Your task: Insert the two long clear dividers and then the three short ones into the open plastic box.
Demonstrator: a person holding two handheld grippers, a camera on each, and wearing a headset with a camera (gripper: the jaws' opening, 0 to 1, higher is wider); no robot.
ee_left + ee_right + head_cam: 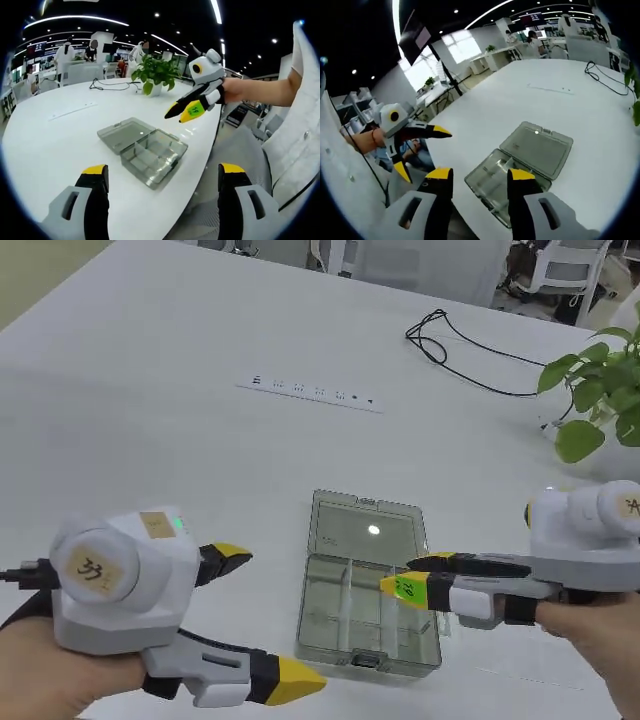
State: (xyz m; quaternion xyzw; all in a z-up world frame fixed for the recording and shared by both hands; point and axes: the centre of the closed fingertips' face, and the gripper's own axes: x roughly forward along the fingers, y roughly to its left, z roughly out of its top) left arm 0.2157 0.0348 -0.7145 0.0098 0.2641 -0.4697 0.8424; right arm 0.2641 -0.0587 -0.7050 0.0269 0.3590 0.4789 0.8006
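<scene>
The box lies open on the bench, near its front edge. Left gripper jaws gape wide; right gripper jaws hover above it, narrowly parted, apparently empty. Clear dividers likely light, slick, brittle: pinch top edges.

plastic box: clear smoky-grey plastic, glossy, lamp glint on its lid | worktop: white, smooth, faint sheen | left gripper and right gripper, either side of box: matt white plastic shells, black jaws tipped yellow, paper-like labels | cable beyond box: black, rubbery-looking
</scene>
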